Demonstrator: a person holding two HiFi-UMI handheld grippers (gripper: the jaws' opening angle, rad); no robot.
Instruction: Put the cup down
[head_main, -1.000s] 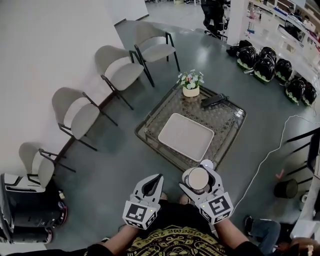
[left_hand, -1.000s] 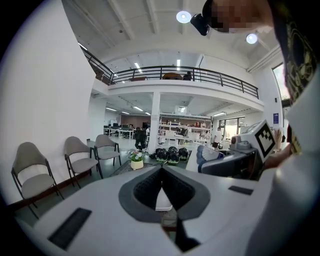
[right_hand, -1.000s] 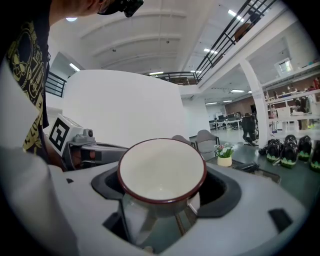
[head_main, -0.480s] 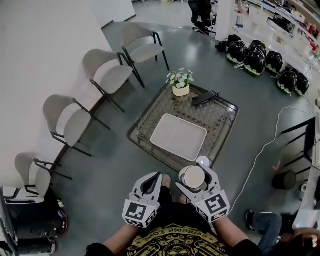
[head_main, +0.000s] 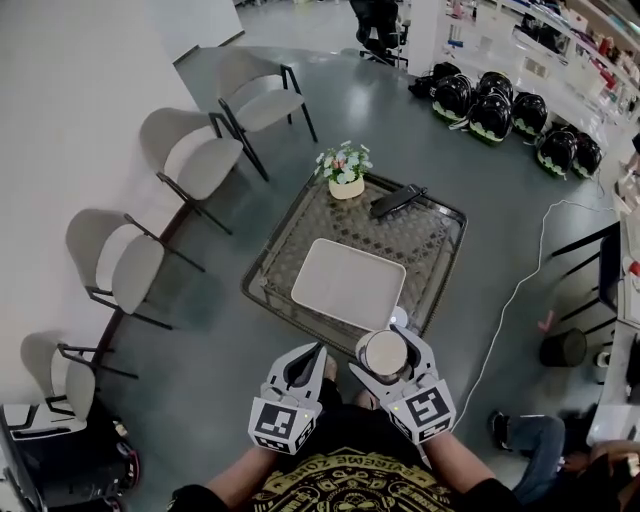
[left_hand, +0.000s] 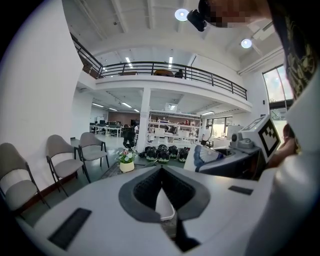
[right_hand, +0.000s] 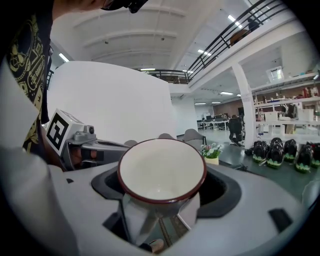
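My right tongs (head_main: 386, 352) grip the red-rimmed cup (right_hand: 161, 170) upright near the table (head_main: 440, 250), while my left tongs (head_main: 315, 356) are closed and empty.

My right gripper's (head_main: 388, 348) jaws hide the cup (right_hand: 161, 172) below its rim; base not observable. Dark flat object (head_main: 397, 200) on the glass table (head_main: 440, 245), 1 o'clock: too small to identify. Person's legs (head_main: 525, 440), 4 o'clock: partly cut off by the bottom edge.
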